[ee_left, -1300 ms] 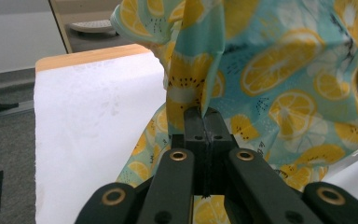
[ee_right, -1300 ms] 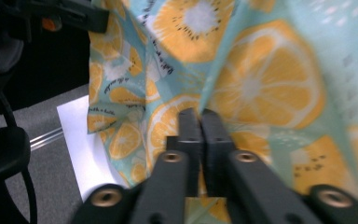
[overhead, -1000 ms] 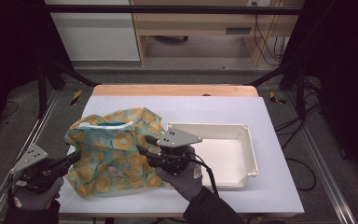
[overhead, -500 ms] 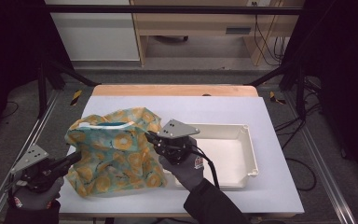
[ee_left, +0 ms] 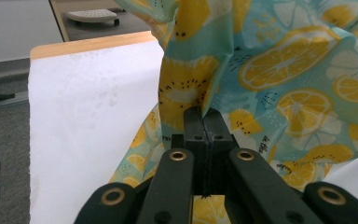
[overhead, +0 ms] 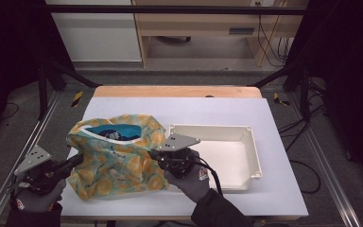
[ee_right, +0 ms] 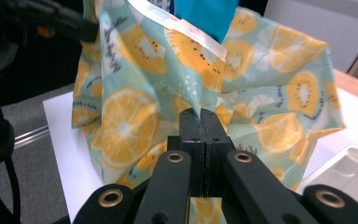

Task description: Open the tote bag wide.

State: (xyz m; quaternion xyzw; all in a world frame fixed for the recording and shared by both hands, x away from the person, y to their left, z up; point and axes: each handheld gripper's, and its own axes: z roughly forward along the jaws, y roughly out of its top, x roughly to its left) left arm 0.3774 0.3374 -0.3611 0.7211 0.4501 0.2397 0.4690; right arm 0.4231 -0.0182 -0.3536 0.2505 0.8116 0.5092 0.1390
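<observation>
The white table [overhead: 274, 123] is being used for the work, with a strip of wood along its far edge. A big cloth bag [overhead: 118, 158] with orange and lemon slices printed on blue-green is being held up on the left half of the table, close to the near edge. Its mouth is being kept open at the top, and blue cloth is being shown inside. A white tray [overhead: 243, 151] is being left on the right half of the table, just beside the bag.

The bag's left side is being pinched by the left gripper [overhead: 78, 158], near the table's left edge. In the left gripper view, the jaws are being pressed together on a fold of the cloth [ee_left: 204, 112]. The bag's right side is being pinched by the right gripper [overhead: 153, 155], between the bag and the tray. In the right gripper view, a fold of the cloth [ee_right: 199, 112] is being squeezed tight between the jaws.
</observation>
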